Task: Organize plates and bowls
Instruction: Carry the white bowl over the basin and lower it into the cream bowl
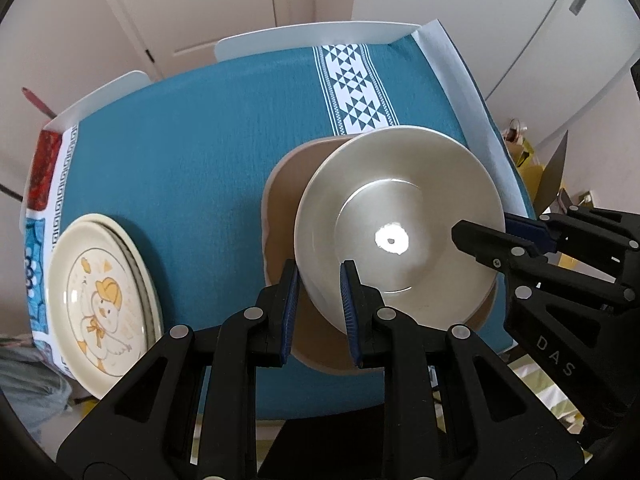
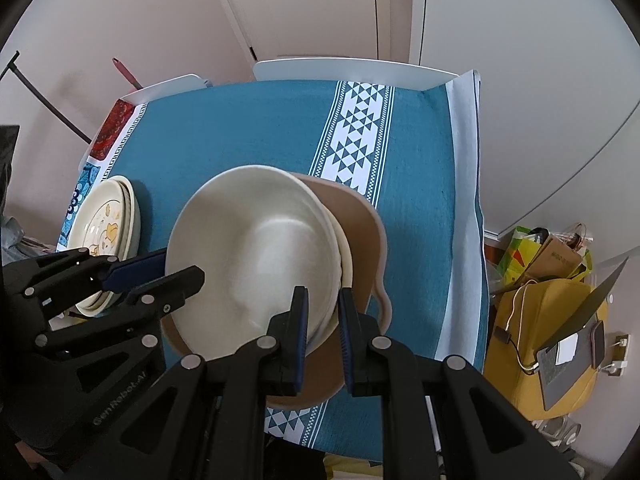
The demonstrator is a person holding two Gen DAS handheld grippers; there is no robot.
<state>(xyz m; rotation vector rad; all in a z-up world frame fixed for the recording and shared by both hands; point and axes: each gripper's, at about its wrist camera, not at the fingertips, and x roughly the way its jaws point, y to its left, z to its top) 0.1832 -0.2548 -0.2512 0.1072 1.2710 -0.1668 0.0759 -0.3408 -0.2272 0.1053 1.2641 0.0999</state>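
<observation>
A cream bowl (image 1: 400, 216) (image 2: 260, 240) hangs tilted over a tan wavy-rimmed plate (image 1: 280, 208) (image 2: 362, 224) on the teal tablecloth. In the right wrist view more cream rims show nested under it. My left gripper (image 1: 320, 284) (image 2: 176, 276) is shut on the bowl's near-left rim. My right gripper (image 2: 323, 304) (image 1: 480, 240) is shut on the opposite rim. Whether the bowl touches the tan plate I cannot tell. A stack of cream plates with a duck picture (image 1: 104, 292) (image 2: 108, 220) lies at the table's left edge.
The teal cloth (image 1: 200, 152) carries a white patterned runner (image 1: 352, 84). White chair backs (image 1: 312, 36) stand at the far side. Right of the table, on the floor, are a yellow bag (image 2: 532, 320), a laptop (image 2: 568, 352) and boxes.
</observation>
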